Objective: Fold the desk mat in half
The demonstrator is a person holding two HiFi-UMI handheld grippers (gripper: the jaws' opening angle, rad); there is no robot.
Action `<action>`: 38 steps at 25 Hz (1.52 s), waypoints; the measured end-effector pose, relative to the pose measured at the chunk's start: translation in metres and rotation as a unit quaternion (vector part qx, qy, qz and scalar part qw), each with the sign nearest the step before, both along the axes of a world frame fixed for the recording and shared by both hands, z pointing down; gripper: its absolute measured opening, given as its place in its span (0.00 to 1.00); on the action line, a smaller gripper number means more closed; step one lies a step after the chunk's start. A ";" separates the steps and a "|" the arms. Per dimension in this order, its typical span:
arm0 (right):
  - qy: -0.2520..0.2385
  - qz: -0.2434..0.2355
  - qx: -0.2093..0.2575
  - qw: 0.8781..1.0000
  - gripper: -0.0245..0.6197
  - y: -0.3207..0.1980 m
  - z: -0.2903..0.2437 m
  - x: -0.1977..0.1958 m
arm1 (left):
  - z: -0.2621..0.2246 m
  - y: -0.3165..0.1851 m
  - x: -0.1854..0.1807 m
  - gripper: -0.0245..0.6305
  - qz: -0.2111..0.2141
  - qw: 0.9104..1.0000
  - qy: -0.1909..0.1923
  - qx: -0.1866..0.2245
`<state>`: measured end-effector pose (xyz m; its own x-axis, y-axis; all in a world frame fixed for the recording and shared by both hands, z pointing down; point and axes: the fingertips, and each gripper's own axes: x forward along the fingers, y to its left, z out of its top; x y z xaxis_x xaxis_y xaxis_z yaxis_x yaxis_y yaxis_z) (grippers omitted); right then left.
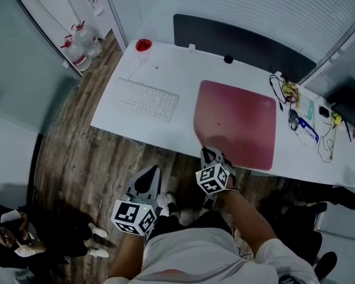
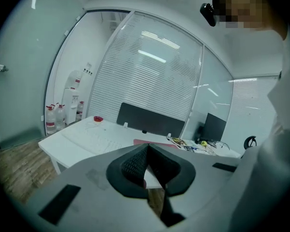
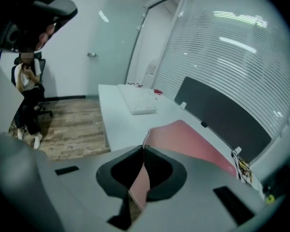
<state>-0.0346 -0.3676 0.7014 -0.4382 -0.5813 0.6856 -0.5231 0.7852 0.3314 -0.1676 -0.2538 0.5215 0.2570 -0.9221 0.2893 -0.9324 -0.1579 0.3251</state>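
A dark pink desk mat (image 1: 239, 120) lies flat on the white desk (image 1: 165, 70), right of centre, reaching the near edge. My right gripper (image 1: 208, 154) is at the mat's near left corner and is shut on it. In the right gripper view the pink mat (image 3: 183, 139) runs between the closed jaws of the right gripper (image 3: 144, 147), its corner lifted slightly. My left gripper (image 1: 151, 173) hangs below the desk's near edge, over the wooden floor, left of the mat. In its own view the left gripper (image 2: 146, 147) is shut with nothing between its jaws.
A white keyboard (image 1: 144, 98) lies left of the mat, a red cup (image 1: 143, 44) at the far left corner. A dark partition panel (image 1: 242, 43) lines the back edge. Cables and small items (image 1: 302, 117) crowd the right end. A person (image 1: 12, 235) sits low at the left.
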 end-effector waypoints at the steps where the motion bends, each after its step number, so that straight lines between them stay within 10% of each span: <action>1: -0.016 0.020 0.001 1.000 0.14 -0.004 -0.008 0.012 | -0.002 -0.005 0.006 0.06 0.008 1.000 0.000 0.003; 20: -0.125 0.254 -0.030 0.959 0.14 -0.019 -0.030 0.226 | -0.029 -0.082 0.173 0.06 0.168 0.985 0.004 0.032; 38: -0.126 0.371 -0.122 0.912 0.15 -0.005 0.039 0.344 | -0.026 -0.098 0.240 0.05 0.195 0.980 -0.004 0.026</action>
